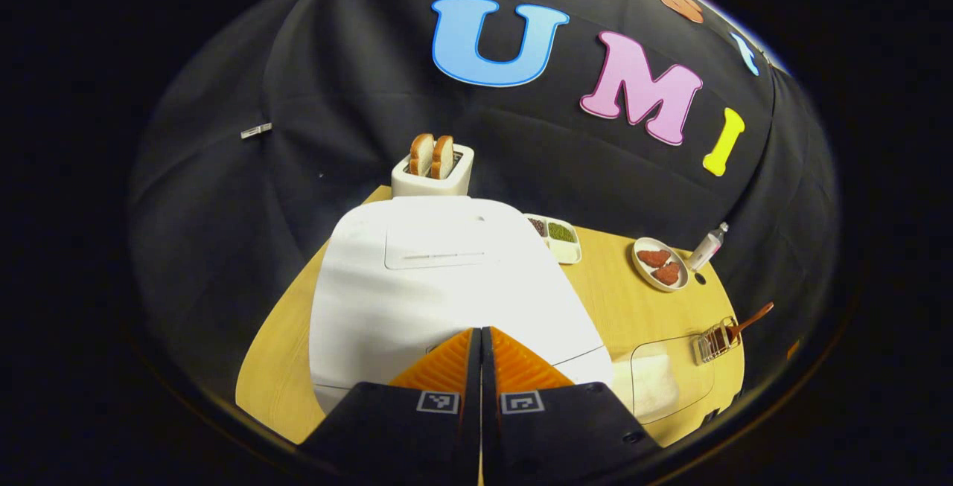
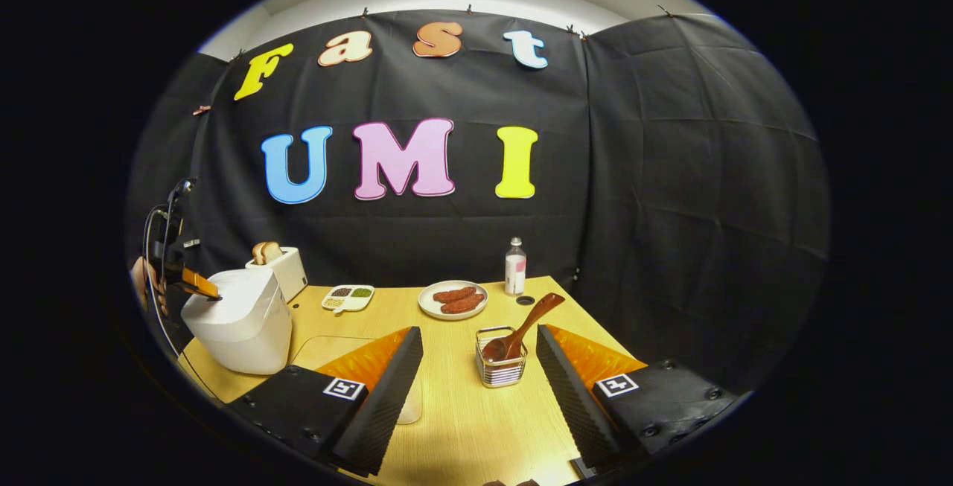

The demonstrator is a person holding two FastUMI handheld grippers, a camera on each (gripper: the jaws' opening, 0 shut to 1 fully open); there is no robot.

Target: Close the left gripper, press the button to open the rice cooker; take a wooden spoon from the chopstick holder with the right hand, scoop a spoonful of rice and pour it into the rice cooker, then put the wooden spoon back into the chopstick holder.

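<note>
Left gripper view puts my left gripper (image 1: 480, 337), fingers together, tips over the white rice cooker (image 1: 447, 285), its lid down. My right gripper (image 2: 480, 348) gapes before the wire chopstick holder (image 2: 500, 367) holding the wooden spoon (image 2: 521, 333).

Rice cooker shut; spoon in holder.
White rice cooker (image 1: 447, 285) w/ rounded body sits at table's left end, lid down, flat panel on top. Wooden spoon (image 2: 521, 330) stands tilted in wire chopstick holder (image 2: 500, 367), bowl end down inside, handle leaning up & right past rim. Holder upright on table, well apart from cooker. Clear rice container (image 1: 659, 382) lies between them, white rice inside.
</note>
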